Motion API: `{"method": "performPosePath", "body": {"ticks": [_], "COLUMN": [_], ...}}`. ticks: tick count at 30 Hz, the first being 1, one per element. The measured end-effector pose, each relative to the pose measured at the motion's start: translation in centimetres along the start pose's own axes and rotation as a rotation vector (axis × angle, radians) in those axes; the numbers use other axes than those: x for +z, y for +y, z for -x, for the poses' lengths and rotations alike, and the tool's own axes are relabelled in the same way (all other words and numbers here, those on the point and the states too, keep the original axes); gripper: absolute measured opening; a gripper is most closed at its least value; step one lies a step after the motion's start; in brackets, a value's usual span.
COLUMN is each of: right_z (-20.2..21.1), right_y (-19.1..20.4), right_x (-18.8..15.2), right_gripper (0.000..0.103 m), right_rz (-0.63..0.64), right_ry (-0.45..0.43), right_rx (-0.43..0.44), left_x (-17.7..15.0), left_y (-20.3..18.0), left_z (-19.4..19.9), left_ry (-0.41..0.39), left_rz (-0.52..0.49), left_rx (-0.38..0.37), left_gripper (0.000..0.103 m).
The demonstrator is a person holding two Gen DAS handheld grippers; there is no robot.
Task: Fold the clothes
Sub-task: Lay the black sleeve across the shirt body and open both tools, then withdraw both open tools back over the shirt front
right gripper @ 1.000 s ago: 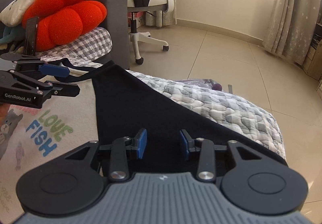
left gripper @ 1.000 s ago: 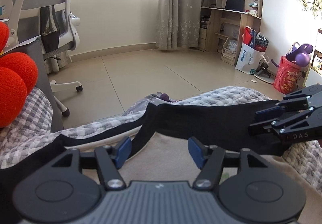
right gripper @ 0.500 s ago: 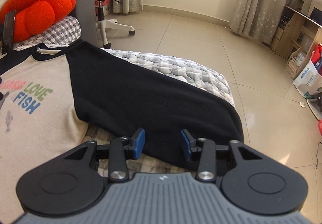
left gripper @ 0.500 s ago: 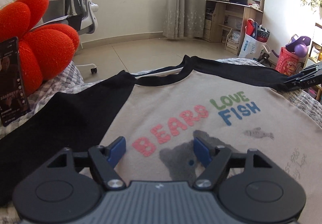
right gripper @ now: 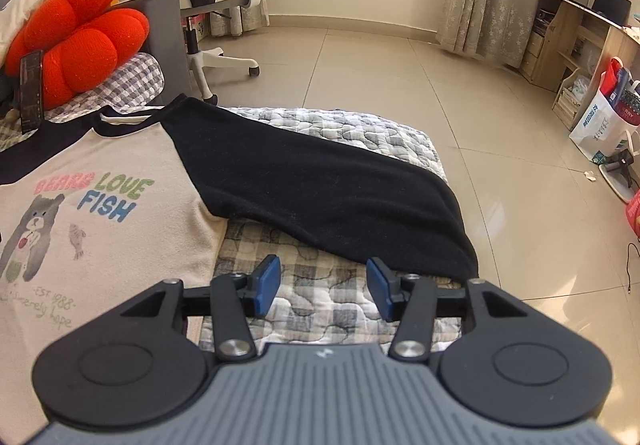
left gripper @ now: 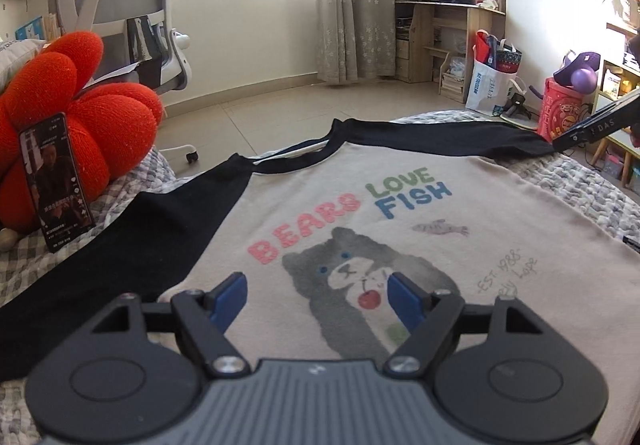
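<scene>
1. The sweatshirt point(left gripper: 400, 213) lies flat, print up, across the bed point(right gripper: 332, 125), 1 black sleeve point(right gripper: 320, 197) reaching its far corner.
2. Left hand-held gripper point(left gripper: 316, 295) is opening, empty, above the print.
3. Right hand-held gripper point(right gripper: 322, 283) is opening, empty, over the quilt.

The shirt point(left gripper: 400, 205) runs off the lower right edge of the left wrist view, its hem out of sight, and the left edge of the right wrist view cuts through its bear print. The right gripper point(left gripper: 600, 121) shows there only as a dark bar at the right border, its jaws hidden. The phone point(left gripper: 56, 181) screen's text is too small to read.
</scene>
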State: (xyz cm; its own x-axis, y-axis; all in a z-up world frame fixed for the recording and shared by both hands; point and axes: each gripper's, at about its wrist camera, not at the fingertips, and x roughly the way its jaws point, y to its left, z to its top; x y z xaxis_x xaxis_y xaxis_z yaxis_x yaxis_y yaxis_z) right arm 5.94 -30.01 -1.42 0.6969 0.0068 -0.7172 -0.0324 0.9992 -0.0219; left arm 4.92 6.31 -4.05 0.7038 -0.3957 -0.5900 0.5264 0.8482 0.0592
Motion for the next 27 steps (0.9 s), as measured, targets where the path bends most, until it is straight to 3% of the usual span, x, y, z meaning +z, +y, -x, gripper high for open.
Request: {"method": "performPosePath", "body": {"ticks": [5, 10, 14, 21, 27], "right_z": [1.2, 2.9, 3.9, 5.0, 5.6], "right_y": [1.1, 1.5, 1.0, -0.1, -0.4], "right_x": [-1.4, -3.0, -3.7, -4.2, -3.8], "right_gripper": [0.054, 0.058, 0.059, 0.062, 0.069], "right_rz": [0.007, 0.025, 0.01, -0.067, -0.122], "right_ry": [0.017, 0.026, 0.024, 0.018, -0.004], "right_rx": [0.021, 0.029, 0.018, 0.019, 0.047], "left_x": [-3.1, -6.9, -8.5, -6.7, -3.1], "left_y": [-1.4, -0.4, -0.5, -1.1, -1.7], "left_z": [0.7, 4.0, 6.9, 9.4, 8.6], "left_ry": [0.039, 0.018, 0.028, 0.095, 0.085], "left_rz": [0.014, 0.137, 0.103, 0.091, 0.15], "left_rx": [-0.019, -0.024, -0.006, 0.076, 0.126], "left_gripper": [0.078, 0.078, 0.079, 0.081, 0.095]}}
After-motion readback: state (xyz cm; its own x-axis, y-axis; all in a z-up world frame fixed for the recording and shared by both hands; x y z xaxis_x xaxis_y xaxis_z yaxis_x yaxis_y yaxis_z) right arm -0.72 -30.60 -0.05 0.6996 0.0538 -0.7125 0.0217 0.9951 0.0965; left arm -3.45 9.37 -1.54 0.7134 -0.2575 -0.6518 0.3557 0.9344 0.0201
